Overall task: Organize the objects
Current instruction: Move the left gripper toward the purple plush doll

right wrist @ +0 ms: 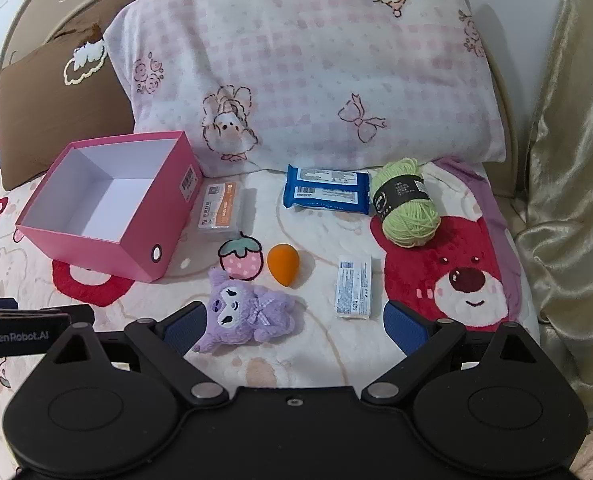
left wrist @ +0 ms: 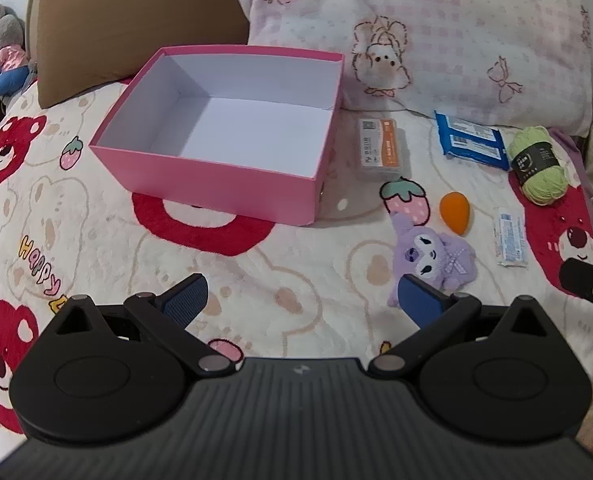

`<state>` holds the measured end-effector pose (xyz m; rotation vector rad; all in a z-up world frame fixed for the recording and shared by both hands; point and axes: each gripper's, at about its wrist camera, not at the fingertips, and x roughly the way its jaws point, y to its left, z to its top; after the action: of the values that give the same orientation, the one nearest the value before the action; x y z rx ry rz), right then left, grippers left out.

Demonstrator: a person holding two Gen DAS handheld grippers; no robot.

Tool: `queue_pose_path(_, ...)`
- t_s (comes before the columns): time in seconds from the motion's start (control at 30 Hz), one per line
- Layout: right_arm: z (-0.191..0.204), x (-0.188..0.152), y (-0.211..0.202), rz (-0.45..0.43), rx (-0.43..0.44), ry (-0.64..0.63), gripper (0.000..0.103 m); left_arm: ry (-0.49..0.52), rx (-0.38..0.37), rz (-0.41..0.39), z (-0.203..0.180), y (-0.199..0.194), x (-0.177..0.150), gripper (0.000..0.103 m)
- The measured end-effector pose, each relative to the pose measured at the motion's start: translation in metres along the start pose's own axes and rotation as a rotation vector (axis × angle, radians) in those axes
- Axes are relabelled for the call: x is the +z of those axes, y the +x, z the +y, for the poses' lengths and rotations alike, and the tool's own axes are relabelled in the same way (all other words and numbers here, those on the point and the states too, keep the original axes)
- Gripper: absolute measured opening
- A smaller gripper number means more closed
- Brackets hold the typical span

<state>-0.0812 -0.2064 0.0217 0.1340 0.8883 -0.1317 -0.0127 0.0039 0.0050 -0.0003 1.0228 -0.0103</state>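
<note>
An empty pink box (left wrist: pixel 200 168) (right wrist: pixel 96 246) stands open on the bed blanket. To its right lie a clear case with an orange label (left wrist: pixel 381 148) (right wrist: pixel 219 209), a blue wipes pack (left wrist: pixel 470 140) (right wrist: pixel 325 192), a green yarn ball (left wrist: pixel 538 166) (right wrist: pixel 406 204), an orange sponge egg (left wrist: pixel 455 213) (right wrist: pixel 282 264), a white packet (left wrist: pixel 510 242) (right wrist: pixel 353 292) and a purple plush toy (left wrist: pixel 432 256) (right wrist: pixel 246 314). My left gripper (left wrist: pixel 302 304) is open and empty, left of the plush. My right gripper (right wrist: pixel 294 326) is open, with the plush by its left finger.
A pink checked pillow (right wrist: pixel 316 64) and a brown pillow (left wrist: pixel 136 20) lie behind the objects. Stuffed toys (left wrist: pixel 2 52) sit at the far left. A gold curtain (right wrist: pixel 568 160) hangs on the right. The left gripper's side (right wrist: pixel 20 334) shows in the right wrist view.
</note>
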Motion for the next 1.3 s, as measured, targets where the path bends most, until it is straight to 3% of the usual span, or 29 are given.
queue_pose_path(0.17,0.001,0.000,0.001,0.008,-0.006,-0.003,0.097,-0.010,-0.029,0.009,0.005,0.005,0.002,0.103)
queue_pose_path(0.4,-0.004,0.000,-0.005,0.014,-0.023,-0.006,0.097,0.097,0.055,-0.034,-0.008,0.012,0.000,0.103)
queue_pose_path(0.63,-0.010,0.001,-0.003,0.030,-0.020,0.010,0.097,0.188,-0.037,-0.092,-0.011,-0.005,0.002,0.103)
queue_pose_path(0.83,-0.016,0.004,0.002,0.047,0.017,0.038,0.097,0.240,-0.054,-0.052,-0.014,-0.006,0.009,0.100)
queue_pose_path(1.07,-0.021,0.013,0.009,0.063,0.046,0.055,0.097,0.192,-0.201,0.044,-0.004,-0.003,0.025,0.100)
queue_pose_path(1.3,-0.024,0.022,0.007,0.045,0.025,0.039,0.097,0.236,-0.174,0.056,-0.007,-0.006,0.033,0.095)
